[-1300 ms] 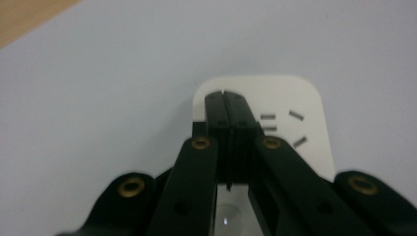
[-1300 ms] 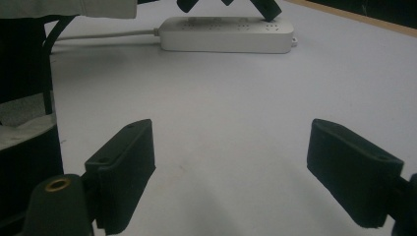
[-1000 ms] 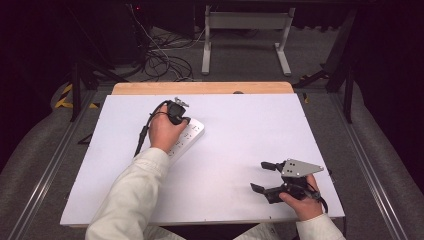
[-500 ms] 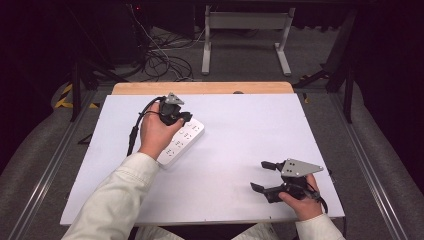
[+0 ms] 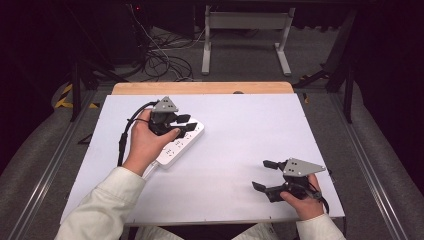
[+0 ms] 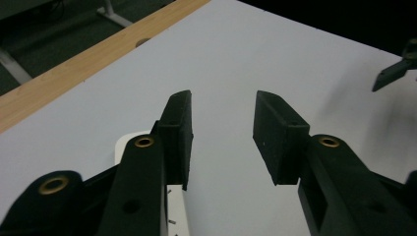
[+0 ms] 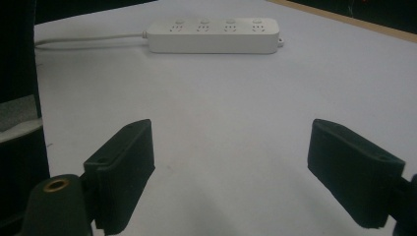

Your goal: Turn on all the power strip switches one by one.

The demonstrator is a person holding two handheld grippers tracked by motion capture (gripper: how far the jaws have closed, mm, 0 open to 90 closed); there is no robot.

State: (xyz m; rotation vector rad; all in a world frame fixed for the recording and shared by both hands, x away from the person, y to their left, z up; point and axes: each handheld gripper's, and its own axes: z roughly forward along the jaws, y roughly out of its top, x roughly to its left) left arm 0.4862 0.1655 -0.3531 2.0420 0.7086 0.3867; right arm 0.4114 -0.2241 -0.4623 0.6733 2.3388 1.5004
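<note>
in the high view the left gripper point(image 5: 184, 123) has lifted off the white plastic power strip point(image 5: 186, 141), which lies on the white table top point(image 5: 240, 135) left of centre, while the right gripper point(image 5: 264, 175) rests near the front right edge as before. in the left gripper view the jaws have just been opening and stand apart with nothing between them, the strip's end point(image 6: 129, 147) below. in the right gripper view the jaws gape wide and empty, the strip point(image 7: 214, 35) far ahead.
</note>
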